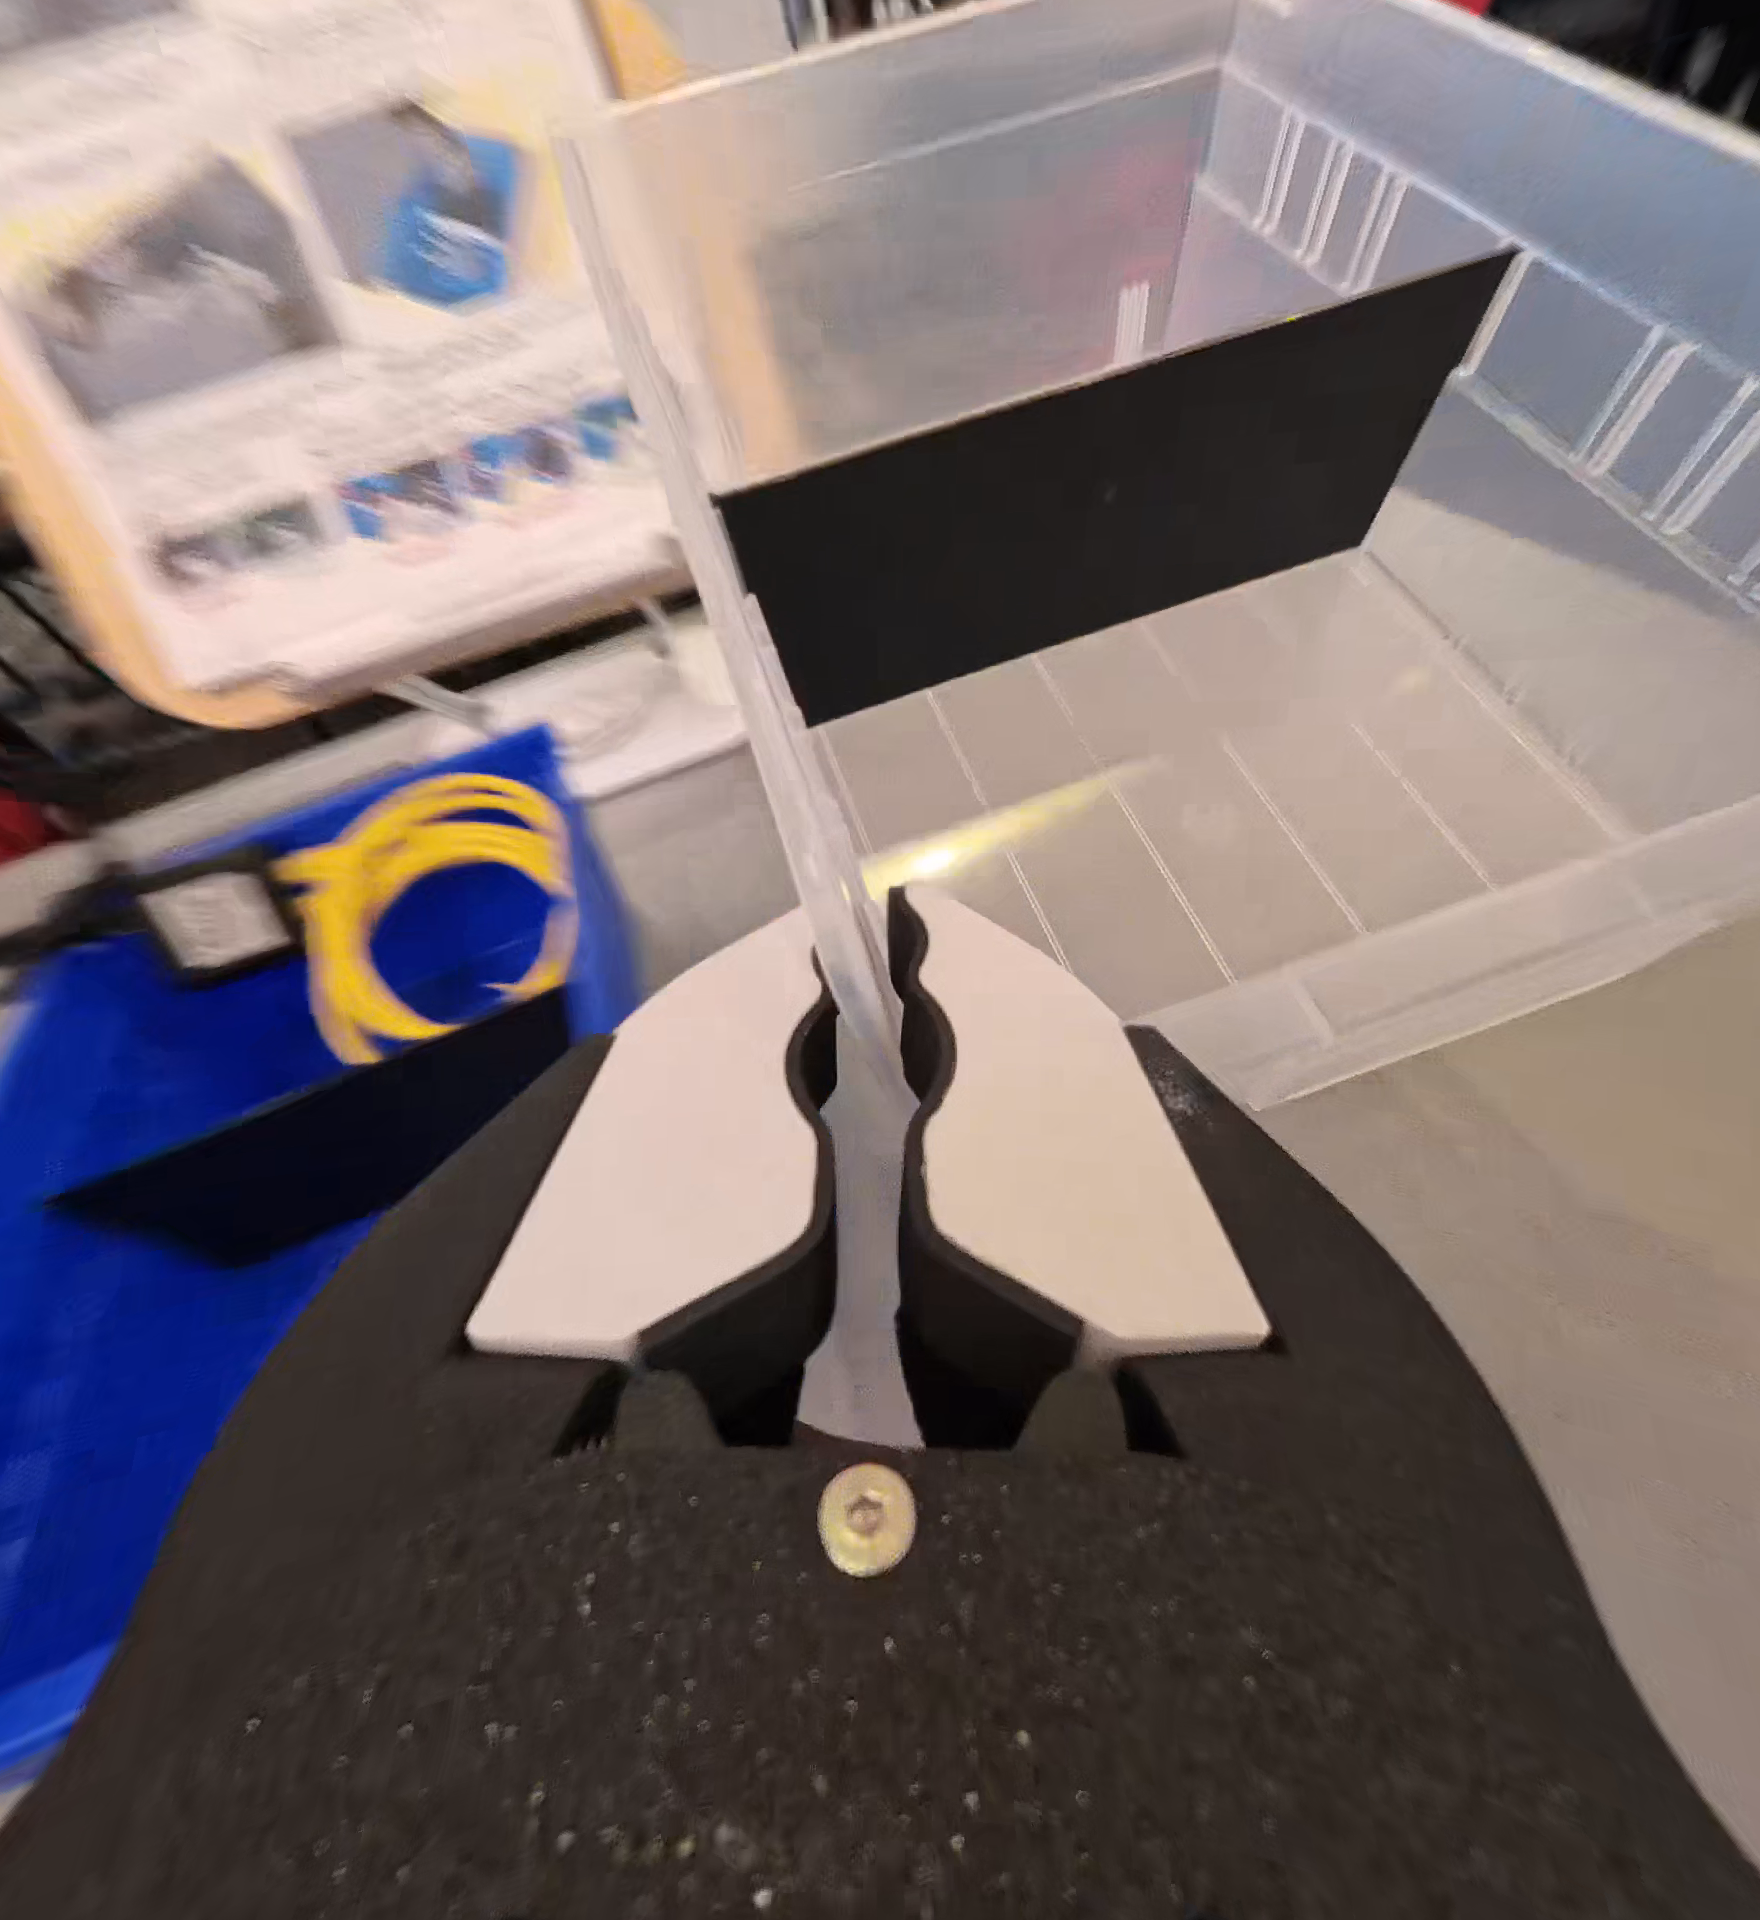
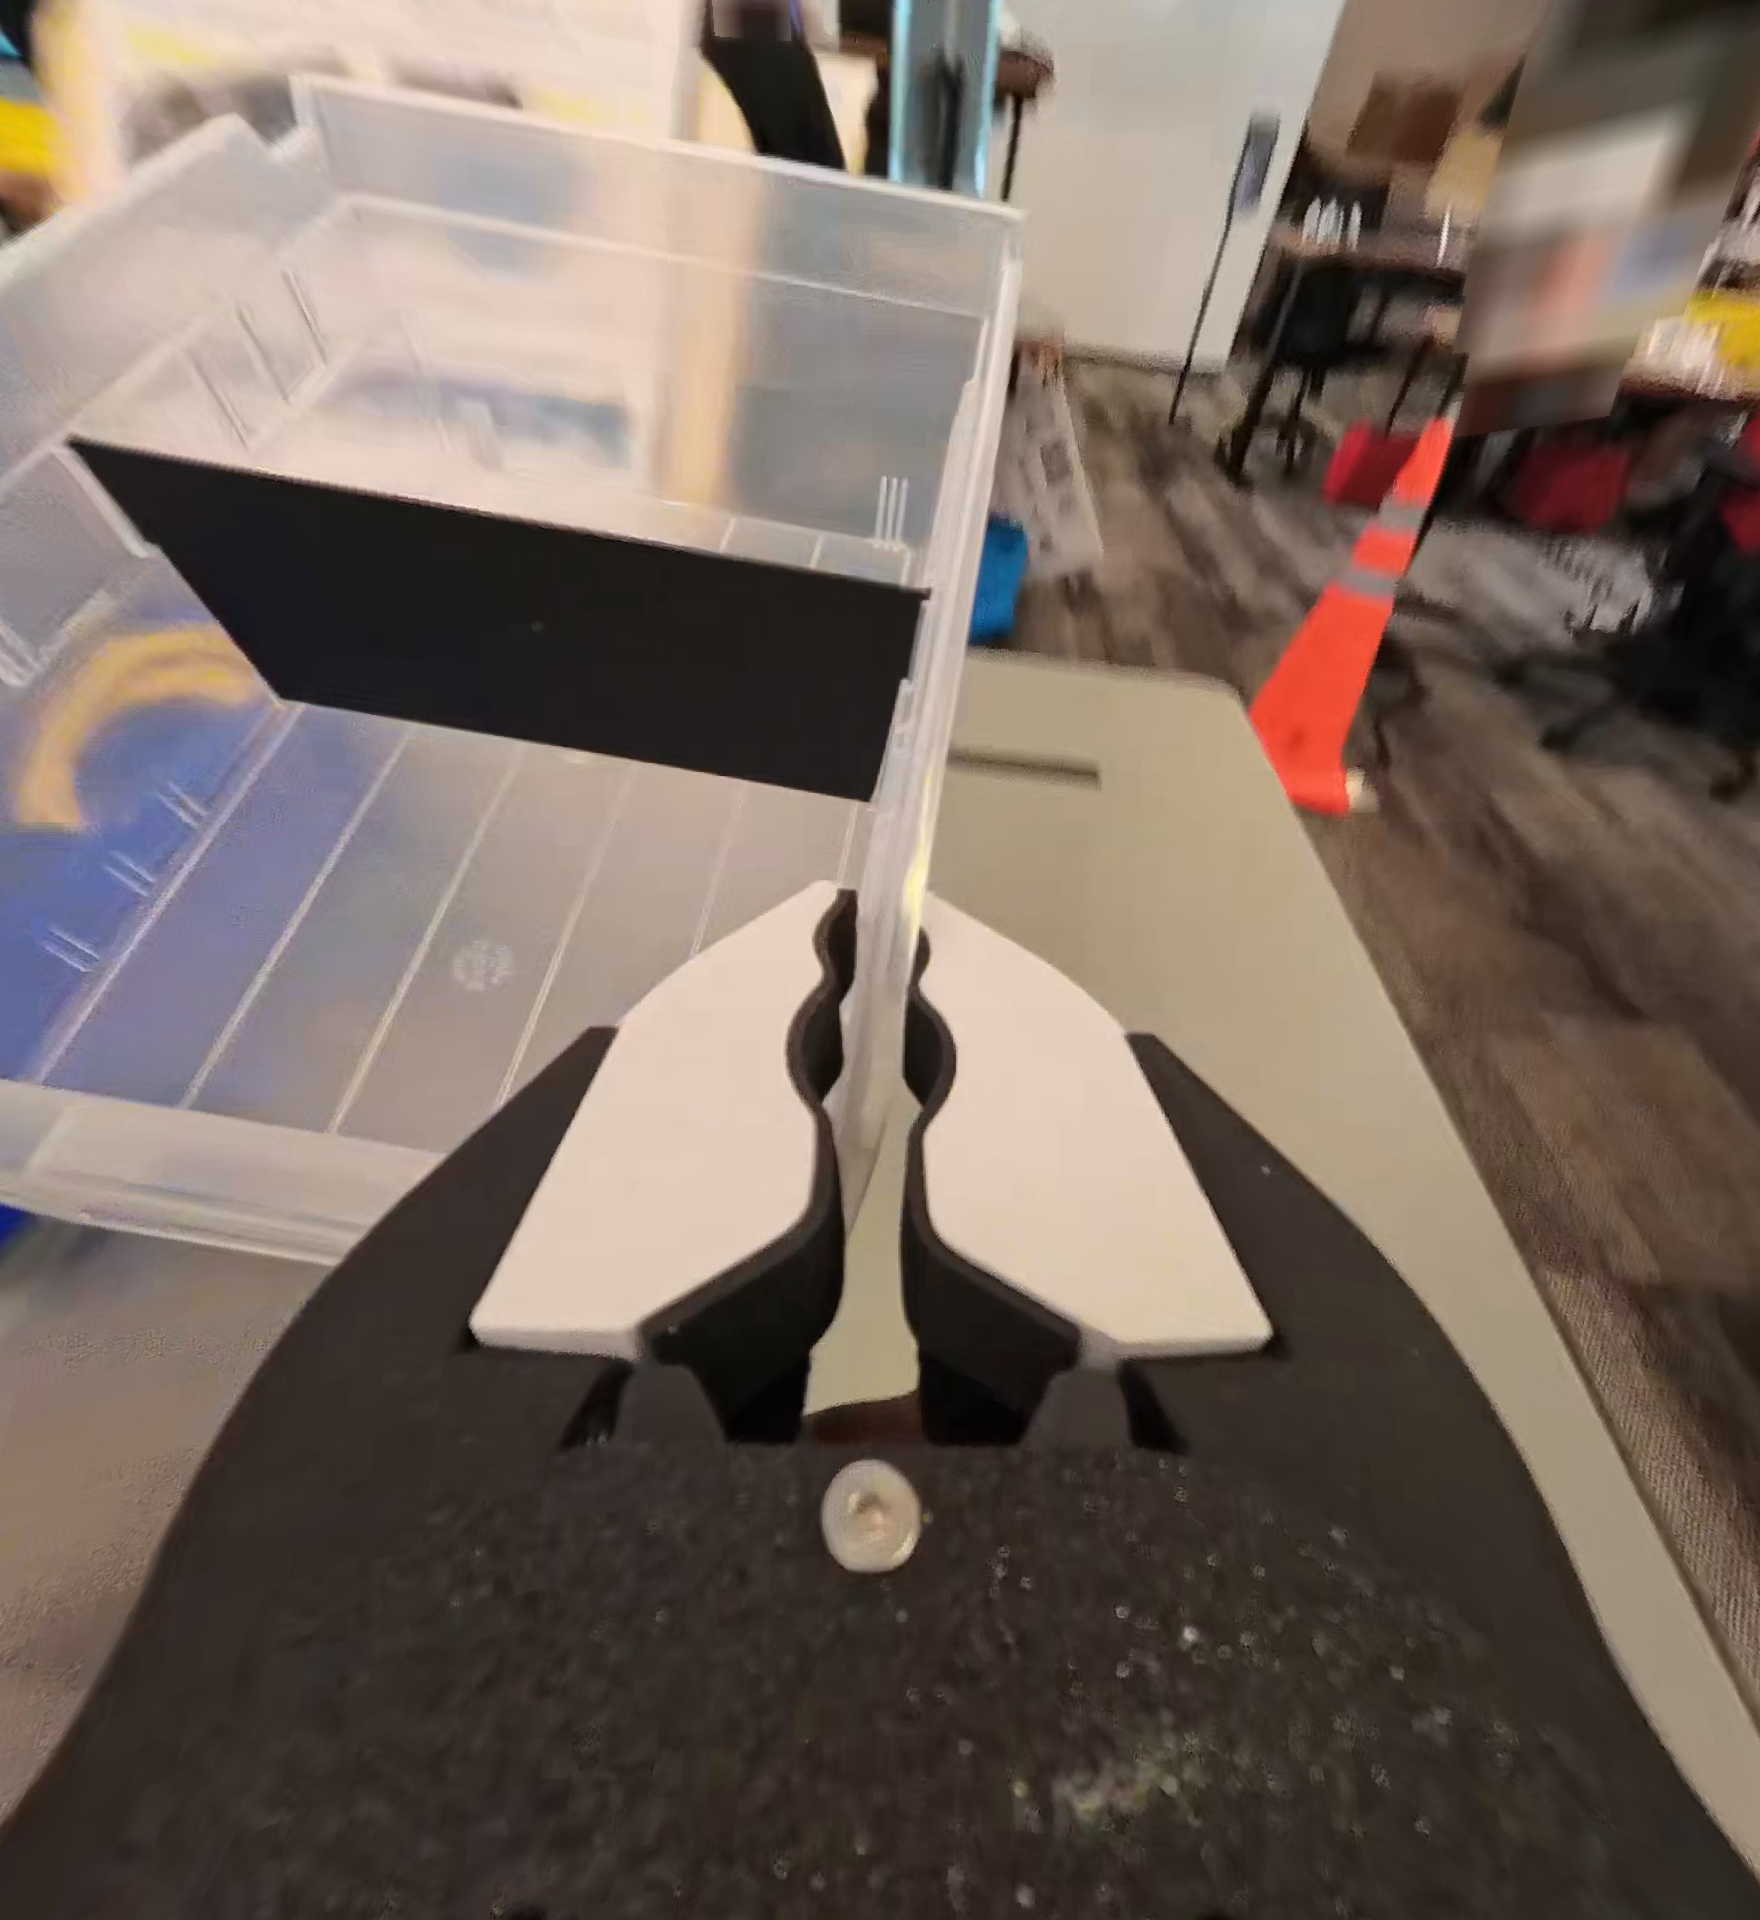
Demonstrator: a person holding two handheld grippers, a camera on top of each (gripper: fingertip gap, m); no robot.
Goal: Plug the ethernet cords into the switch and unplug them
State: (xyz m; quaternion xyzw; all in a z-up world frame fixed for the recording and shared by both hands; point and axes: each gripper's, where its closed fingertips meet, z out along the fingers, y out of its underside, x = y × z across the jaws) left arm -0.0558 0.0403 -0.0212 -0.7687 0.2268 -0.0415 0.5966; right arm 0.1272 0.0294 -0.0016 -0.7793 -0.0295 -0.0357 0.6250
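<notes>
A clear plastic bin [image 1: 1478, 727] is gripped on two opposite side walls, one by each handheld gripper. In the left wrist view, the left gripper [image 1: 860, 935] is seen with its jaws drawn narrow, the pads pressed on the thin transparent wall that runs up between them; in the right wrist view, the right gripper [image 2: 881, 925] is clamped in the same way on the opposite wall. A black divider [image 1: 1084, 499] is set across the bin's interior, spanning it from wall to wall, and the ribbed floor on the near side of it is shown bare. The grey tabletop [image 2: 1167, 935] is seen under and beside the bin. To the left, a blue bin [image 1: 76, 1247] is shown with a coil of yellow cord [image 1: 419, 914] lying in it beside a small dark box-shaped device [image 1: 211, 914], possibly the switch, though motion blur prevents certainty. Both the cords and that device are well apart from the grippers. An orange traffic cone [image 2: 1343, 623] is visible on the floor beyond the table's far edge.
</notes>
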